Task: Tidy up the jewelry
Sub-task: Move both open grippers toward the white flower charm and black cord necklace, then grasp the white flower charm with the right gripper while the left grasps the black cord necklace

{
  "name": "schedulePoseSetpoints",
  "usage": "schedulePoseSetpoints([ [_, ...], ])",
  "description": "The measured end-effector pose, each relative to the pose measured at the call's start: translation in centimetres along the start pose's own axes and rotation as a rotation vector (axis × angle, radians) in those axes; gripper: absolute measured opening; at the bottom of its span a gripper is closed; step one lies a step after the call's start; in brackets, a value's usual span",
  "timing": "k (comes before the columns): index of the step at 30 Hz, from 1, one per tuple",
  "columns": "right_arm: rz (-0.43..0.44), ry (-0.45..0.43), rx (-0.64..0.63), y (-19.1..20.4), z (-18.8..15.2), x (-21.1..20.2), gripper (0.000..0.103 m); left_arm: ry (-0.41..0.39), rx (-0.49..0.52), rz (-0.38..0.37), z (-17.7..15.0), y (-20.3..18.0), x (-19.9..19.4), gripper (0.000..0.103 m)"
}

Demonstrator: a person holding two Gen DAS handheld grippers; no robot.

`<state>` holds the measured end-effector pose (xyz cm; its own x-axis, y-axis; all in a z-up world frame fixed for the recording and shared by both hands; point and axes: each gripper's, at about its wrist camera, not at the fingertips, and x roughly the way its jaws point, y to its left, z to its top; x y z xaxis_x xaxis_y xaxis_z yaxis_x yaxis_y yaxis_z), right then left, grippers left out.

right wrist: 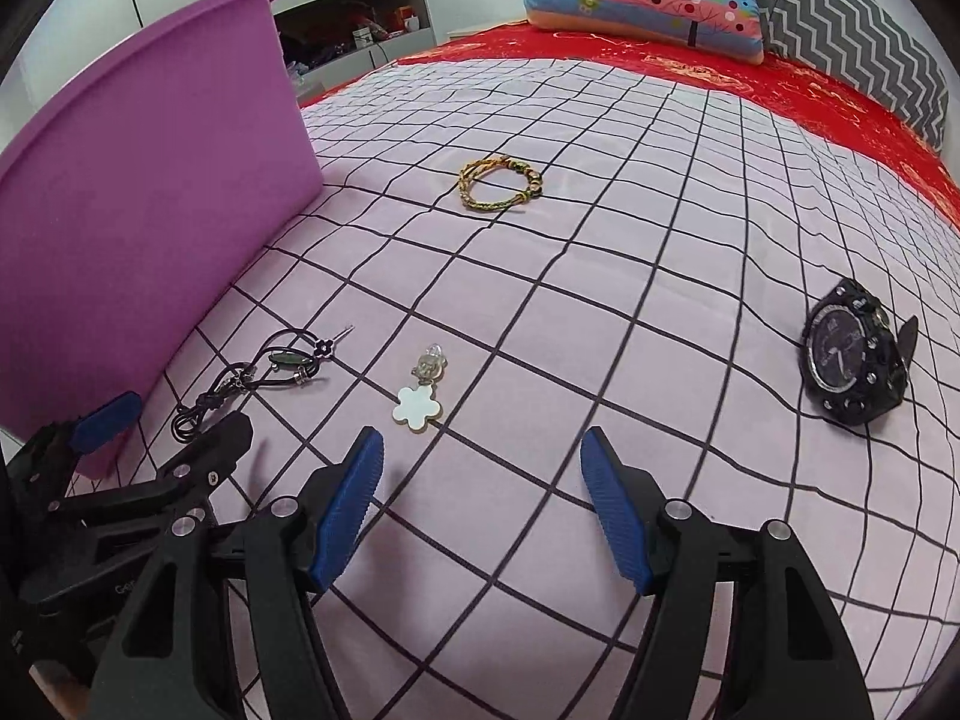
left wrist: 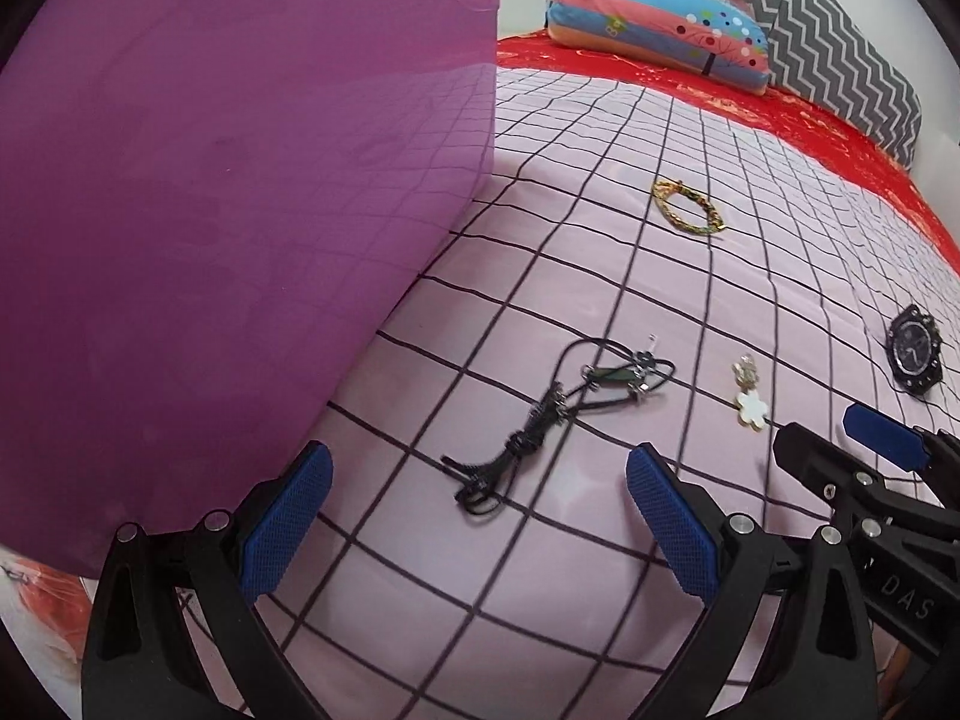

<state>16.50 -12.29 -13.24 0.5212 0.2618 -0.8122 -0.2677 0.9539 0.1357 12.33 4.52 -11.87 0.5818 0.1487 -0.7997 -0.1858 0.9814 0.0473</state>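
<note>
Both hand-held grippers hang spread and empty over the checked bed sheet (right wrist: 540, 300): the left hand-held gripper (left wrist: 477, 516) above the black cord necklace (left wrist: 564, 414), beside the purple bin (left wrist: 210, 240); the right hand-held gripper (right wrist: 483, 498) near the white flower pendant (right wrist: 420, 405), with braided bracelet (right wrist: 498, 183) and black watch (right wrist: 852, 360) farther off.

bed cover (right wrist: 600, 312): light pink with dark lines making squares
tub (right wrist: 150, 192): purple
bracelet (right wrist: 501, 183): yellow and green
watch (right wrist: 852, 360): black
flower charm (right wrist: 417, 408): white
cord necklace (left wrist: 540, 420): black
sheet (right wrist: 780, 90): red
pillow (right wrist: 642, 6): blue, pink, with coloured dots
cushion (right wrist: 852, 30): grey and white zigzags
gripper pads (right wrist: 351, 510): blue
</note>
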Motion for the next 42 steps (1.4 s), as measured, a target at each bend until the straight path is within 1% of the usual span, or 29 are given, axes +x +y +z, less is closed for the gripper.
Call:
schedulePoseSetpoints([
  [4,-0.003,0.002,-0.024,0.8,0.4,0.8,0.065,-0.004,-0.008,0.012,0.3,0.6,0.6,0.097],
  [10,-0.041,0.006,-0.056,1.6,0.7,1.6,0.065,0.009,-0.025,0.006,0.9,1.2,1.7,0.097],
  [14,-0.058,0.012,-0.06,1.5,0.9,2.0,0.065,0.013,-0.022,-0.009,1.3,1.0,2.2,0.097],
  [20,-0.072,0.013,-0.057,1.1,1.0,2.4,0.065,0.01,-0.008,-0.005,1.6,0.5,2.8,0.097],
  [24,-0.082,0.011,-0.061,1.2,0.9,2.5,0.065,0.007,-0.002,0.0,1.6,0.4,3.0,0.095],
  [26,-0.087,0.01,-0.063,1.2,1.0,2.6,0.065,0.006,0.001,-0.007,1.7,0.3,3.1,0.093],
  [27,-0.091,0.012,-0.067,1.3,1.0,2.7,0.065,0.006,0.002,-0.01,1.7,0.2,3.1,0.09],
  [29,-0.102,0.017,-0.078,1.5,1.0,2.9,0.065,0.001,0.012,-0.028,2.0,-0.1,3.1,0.081],
  [31,-0.109,0.019,-0.091,1.7,1.0,3.0,0.062,0.001,0.033,-0.05,2.3,-0.5,3.1,0.064],
  [32,-0.11,0.021,-0.096,1.8,1.1,3.0,0.062,0.002,0.044,-0.062,2.4,-0.8,3.1,0.06],
  [34,-0.107,0.022,-0.104,1.9,1.1,3.1,0.057,0.01,0.054,-0.09,2.6,-1.1,3.2,0.048],
  [35,-0.106,0.022,-0.109,2.1,1.1,3.0,0.054,0.013,0.055,-0.102,2.7,-1.2,3.2,0.044],
  [36,-0.106,0.021,-0.115,2.2,1.1,3.0,0.047,0.016,0.058,-0.116,2.8,-1.3,3.2,0.032],
  [37,-0.106,0.021,-0.122,2.4,1.1,3.0,0.037,0.021,0.062,-0.129,2.8,-1.4,3.3,0.021],
  [38,-0.105,0.021,-0.126,2.5,1.1,3.1,0.031,0.028,0.063,-0.146,2.9,-1.4,3.3,0.014],
  [39,-0.103,0.023,-0.129,2.6,1.2,3.1,0.02,0.037,0.061,-0.164,3.0,-1.4,3.3,0.01],
  [42,-0.094,0.018,-0.118,2.6,1.2,2.9,0.019,0.045,0.054,-0.194,3.0,-1.2,3.3,0.01],
])
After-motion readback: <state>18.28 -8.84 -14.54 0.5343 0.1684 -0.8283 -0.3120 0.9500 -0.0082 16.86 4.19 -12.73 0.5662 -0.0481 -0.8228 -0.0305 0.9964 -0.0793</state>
